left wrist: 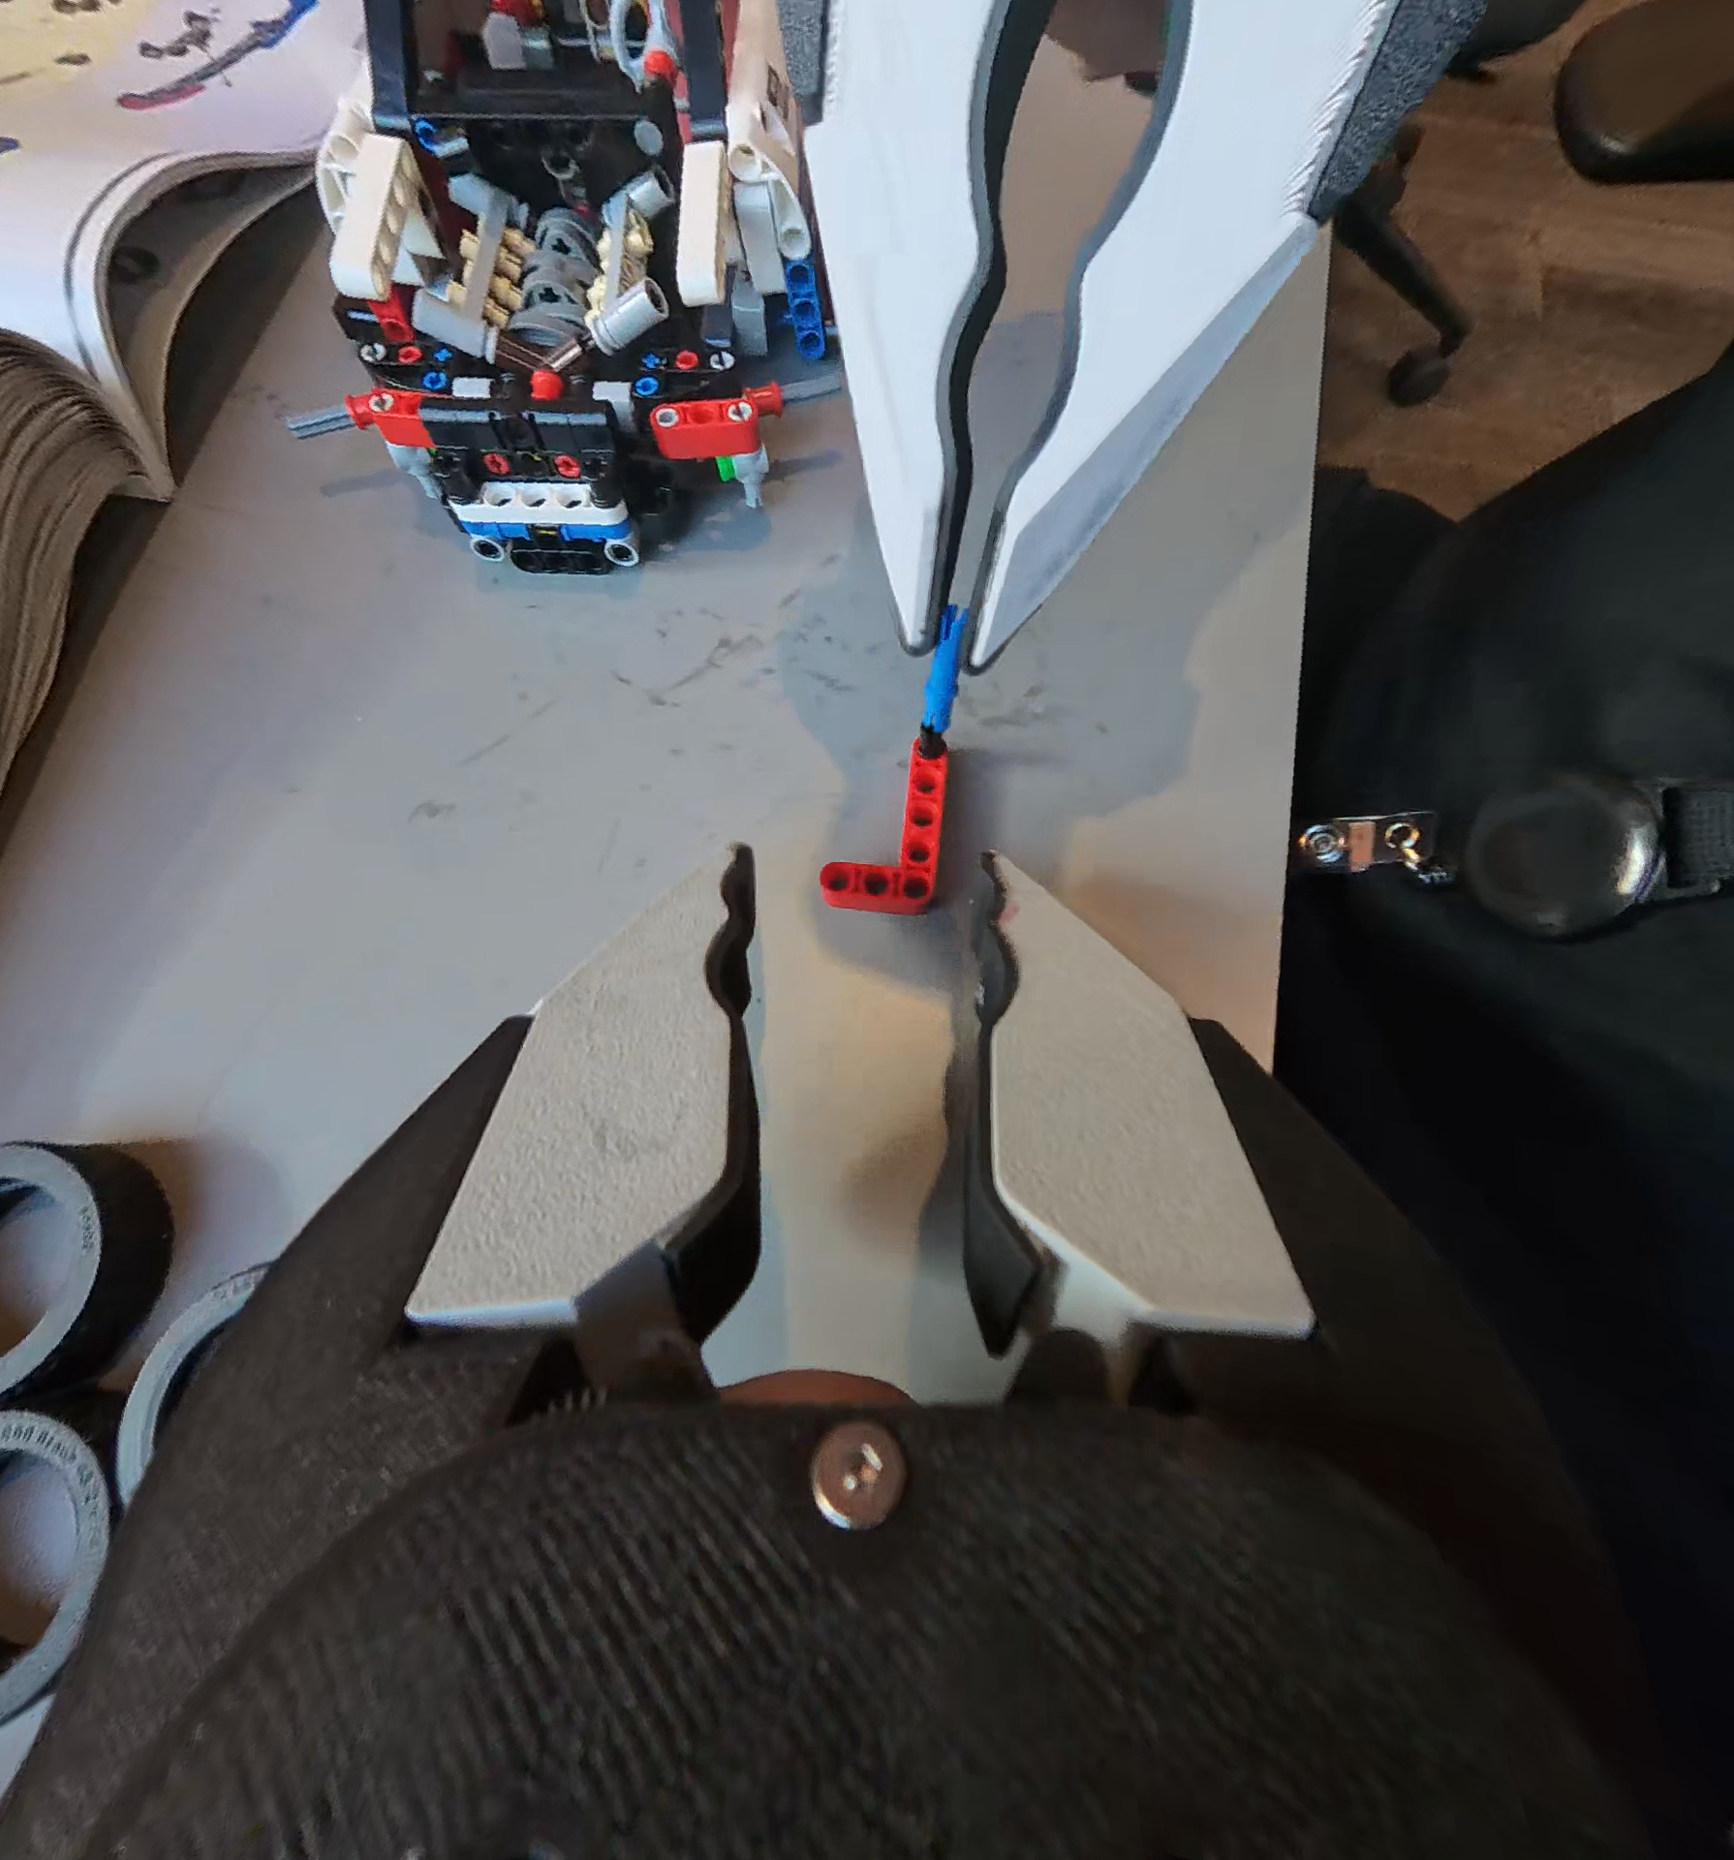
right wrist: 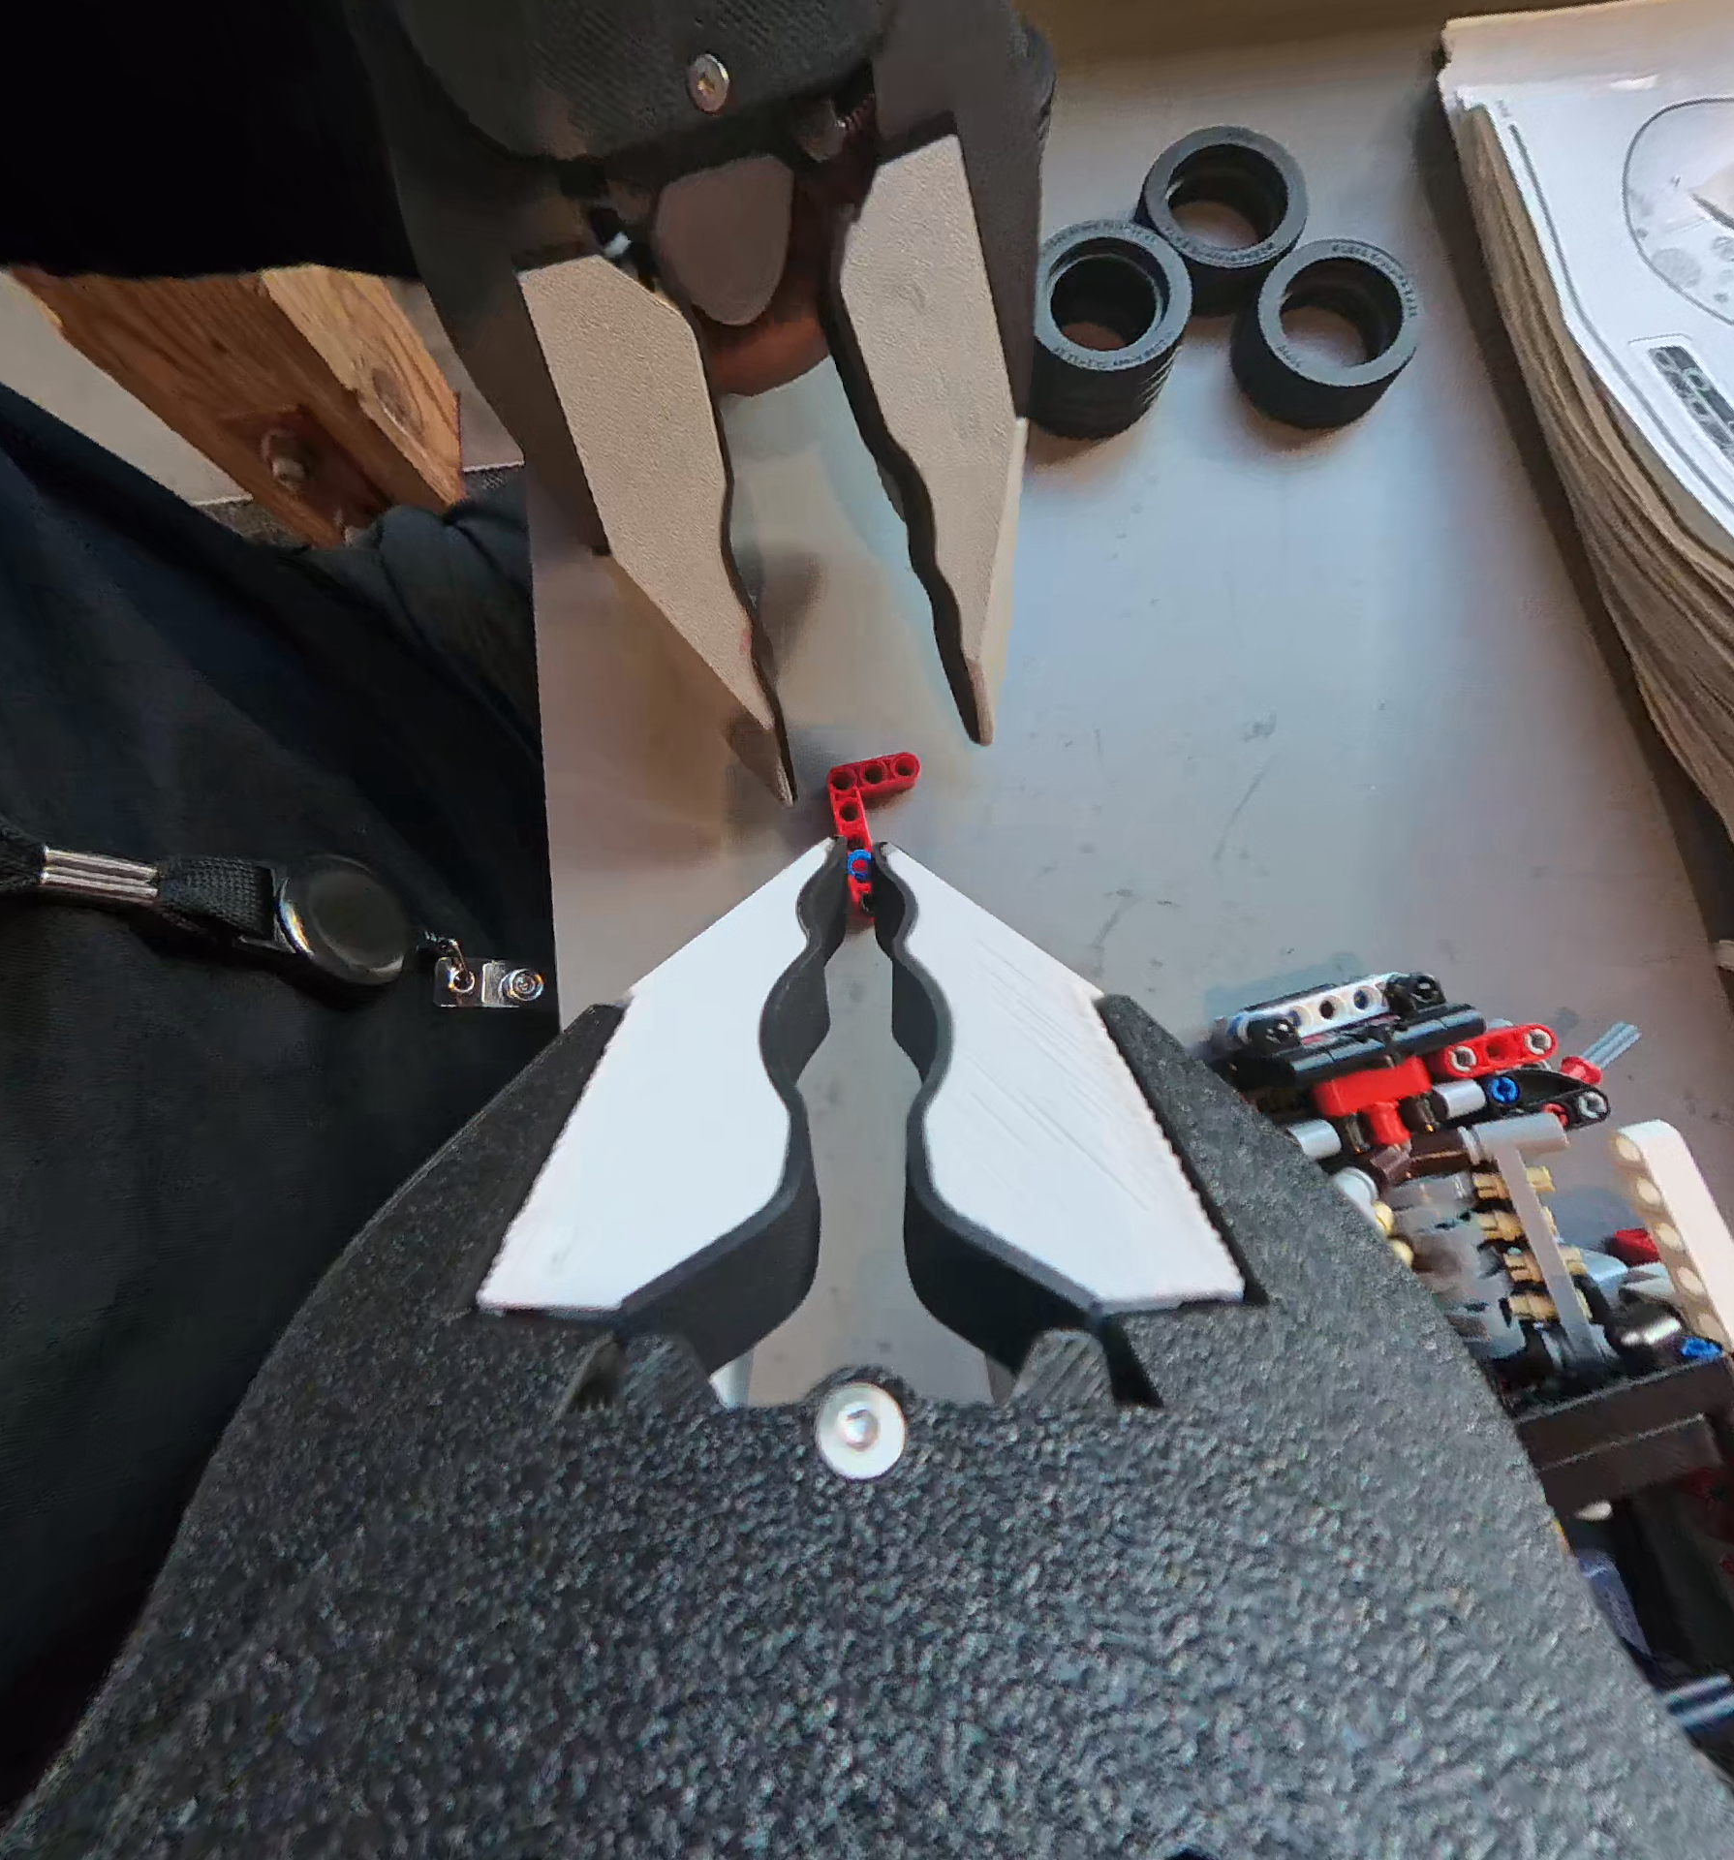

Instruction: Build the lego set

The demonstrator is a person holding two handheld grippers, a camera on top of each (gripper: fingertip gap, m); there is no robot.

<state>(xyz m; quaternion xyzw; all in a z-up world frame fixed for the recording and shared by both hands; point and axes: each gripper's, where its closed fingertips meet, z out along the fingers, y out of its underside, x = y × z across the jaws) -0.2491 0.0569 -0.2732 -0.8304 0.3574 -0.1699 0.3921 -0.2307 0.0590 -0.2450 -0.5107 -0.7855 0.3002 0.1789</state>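
Note:
A red L-shaped beam (left wrist: 911,845) lies on the grey table (left wrist: 440,755), just ahead of my left gripper's open fingertips. My left gripper (left wrist: 865,864) is open and holds nothing; its grey fingers flank the beam's short arm. My right gripper (left wrist: 952,644), with white fingers, comes down from above and is shut on a blue pin (left wrist: 947,676). The pin's dark tip meets the far end of the beam's long arm. In the right wrist view, the right gripper (right wrist: 861,856) pinches the pin (right wrist: 858,864) over the beam (right wrist: 871,777), with the left gripper (right wrist: 883,765) opposite.
A partly built lego vehicle (left wrist: 531,352) stands on the table; it also shows in the right wrist view (right wrist: 1447,1157). Black tyres (right wrist: 1220,292) and an open instruction booklet (right wrist: 1648,302) lie farther off. A person in black with a badge reel (left wrist: 1557,856) sits at the table edge.

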